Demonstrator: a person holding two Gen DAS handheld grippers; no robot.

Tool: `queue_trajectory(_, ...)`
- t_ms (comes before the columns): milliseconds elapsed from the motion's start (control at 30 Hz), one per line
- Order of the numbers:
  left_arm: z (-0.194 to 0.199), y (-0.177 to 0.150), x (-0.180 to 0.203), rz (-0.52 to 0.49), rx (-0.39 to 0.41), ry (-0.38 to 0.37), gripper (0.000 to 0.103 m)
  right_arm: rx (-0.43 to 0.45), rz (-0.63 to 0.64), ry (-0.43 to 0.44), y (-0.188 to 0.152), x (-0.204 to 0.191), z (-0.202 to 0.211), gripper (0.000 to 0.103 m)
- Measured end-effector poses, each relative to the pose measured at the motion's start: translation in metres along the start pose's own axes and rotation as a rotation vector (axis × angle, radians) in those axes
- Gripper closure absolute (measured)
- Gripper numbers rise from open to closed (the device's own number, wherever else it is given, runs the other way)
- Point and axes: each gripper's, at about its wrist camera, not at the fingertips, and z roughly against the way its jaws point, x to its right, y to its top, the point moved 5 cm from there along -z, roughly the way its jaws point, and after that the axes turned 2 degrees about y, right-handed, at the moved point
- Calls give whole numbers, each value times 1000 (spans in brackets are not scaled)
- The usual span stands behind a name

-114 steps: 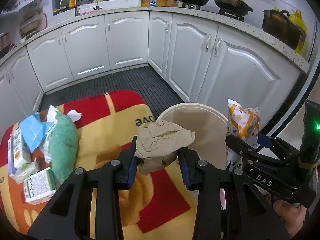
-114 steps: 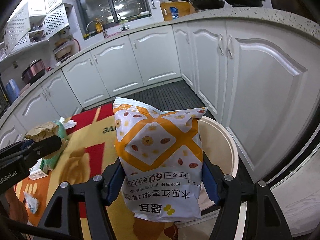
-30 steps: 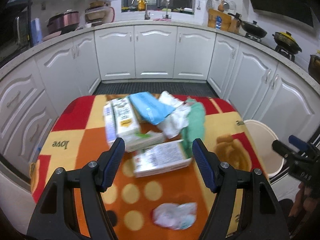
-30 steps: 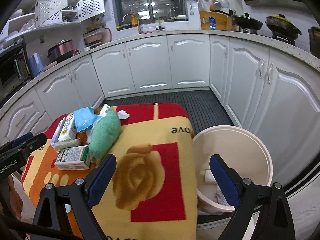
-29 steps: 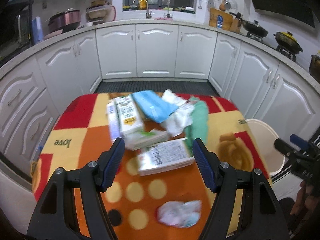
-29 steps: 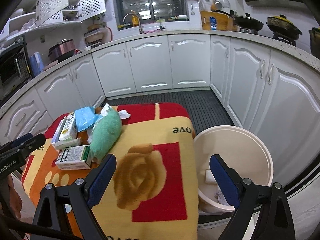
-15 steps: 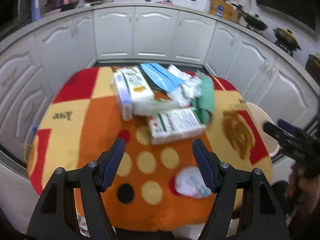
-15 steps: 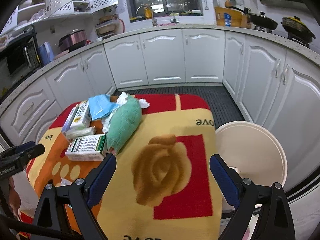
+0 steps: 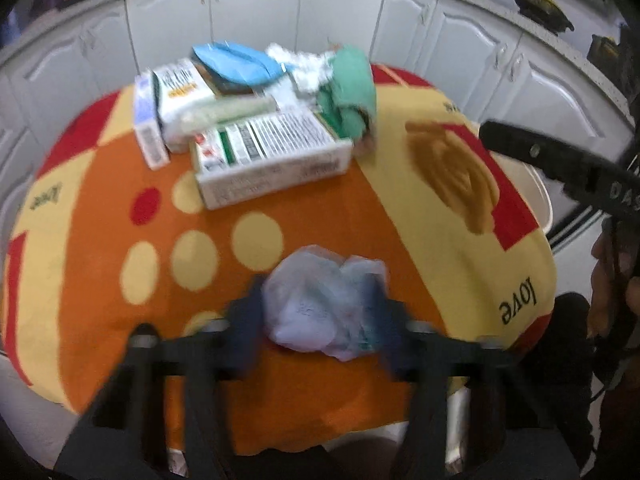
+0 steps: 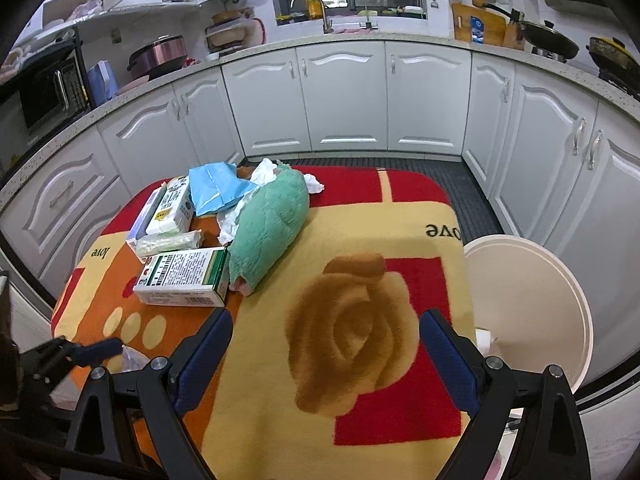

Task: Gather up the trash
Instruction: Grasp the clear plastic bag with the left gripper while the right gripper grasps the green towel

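Trash is lying on the blanket-covered bench [image 10: 400,216]: a crumpled plastic wad [image 9: 324,300] near its front edge, and toward the far left corner a printed carton [image 9: 272,156], a tissue pack [image 9: 180,96], a blue packet [image 9: 232,60] and a green plush cloth [image 10: 272,224] bunched together. The left tool [image 9: 320,316] is closing its jaws around the wad; the blur is hiding whether the pads are pressing yet. The right tool [image 10: 324,360] is hovering wide open and empty over the bench's right side, beside the cream bin [image 10: 532,292] standing off the right edge.
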Motion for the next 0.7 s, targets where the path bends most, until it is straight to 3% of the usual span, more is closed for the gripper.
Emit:
queue_trajectory(133,6,9,-7,21,18,-17,81,-4,-2,0,2,0,-3,10)
queue_trajectory(400,31,45,-35,93,121,32,82,-28,-39,67,21,-8,-29,10)
queue_trajectory(633,40,63,-44,112,173,47,82,-72,-97,143,50,-23,-79,10)
queue_trajectory(700,38,66,-44,108,177,54,82,-109,-119,169,55,-26,-98,16)
